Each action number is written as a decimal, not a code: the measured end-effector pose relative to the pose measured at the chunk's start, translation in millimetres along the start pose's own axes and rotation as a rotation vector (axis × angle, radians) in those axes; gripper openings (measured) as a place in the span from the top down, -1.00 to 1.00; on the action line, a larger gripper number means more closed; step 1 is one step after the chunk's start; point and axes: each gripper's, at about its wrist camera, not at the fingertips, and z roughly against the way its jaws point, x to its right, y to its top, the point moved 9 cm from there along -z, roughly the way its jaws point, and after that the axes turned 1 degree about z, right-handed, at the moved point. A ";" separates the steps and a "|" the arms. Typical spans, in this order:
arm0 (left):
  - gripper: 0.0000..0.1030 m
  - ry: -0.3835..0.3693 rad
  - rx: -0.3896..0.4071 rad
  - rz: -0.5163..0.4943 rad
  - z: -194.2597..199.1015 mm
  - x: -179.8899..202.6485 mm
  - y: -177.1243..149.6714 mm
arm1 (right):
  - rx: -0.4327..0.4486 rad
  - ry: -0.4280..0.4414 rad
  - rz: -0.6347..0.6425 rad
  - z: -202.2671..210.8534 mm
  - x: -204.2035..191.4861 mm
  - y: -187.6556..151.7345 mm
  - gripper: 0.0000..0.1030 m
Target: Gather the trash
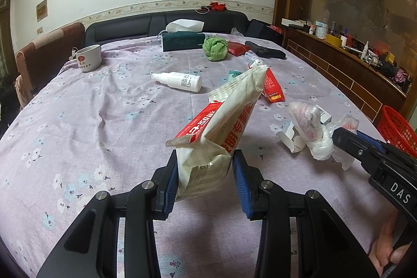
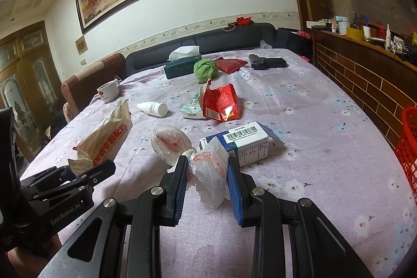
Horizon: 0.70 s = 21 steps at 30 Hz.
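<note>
Trash pickup: both grippers loaded, basket run pending

Table w/ lilac floral cloth is carrying all the clutter; soft fabric, wrinkling a bit. Red mesh basket is sitting at the table's right edge, rigid plastic lattice, prob the bin. I'm judging this as the grasp stage, w/ carrying to the basket being next: lift both bits clear of the cloth, swing right, let go over the rim.

My left gripper is clamping the big cream-and-red paper bag, blue pads pressing its crumpled lower end; stiff creased paper, bag angling up off the table. My right gripper is pinching a thin clear plastic bag, crinkly and floppy, knotted to a rounder wad beside it. It'll prob dangle when lifted, so I'm needing height.

Remaining trash, approx by size: white-and-blue carton just beside my right fingers, boxy cardboard; torn red foil wrapper, shiny. Spray bottle is lying on its side, smooth white plastic.
</note>
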 end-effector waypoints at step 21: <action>0.26 0.030 -0.014 0.033 -3.0 -9.6 -0.6 | -0.099 0.030 0.048 -27.6 -11.1 1.4 0.38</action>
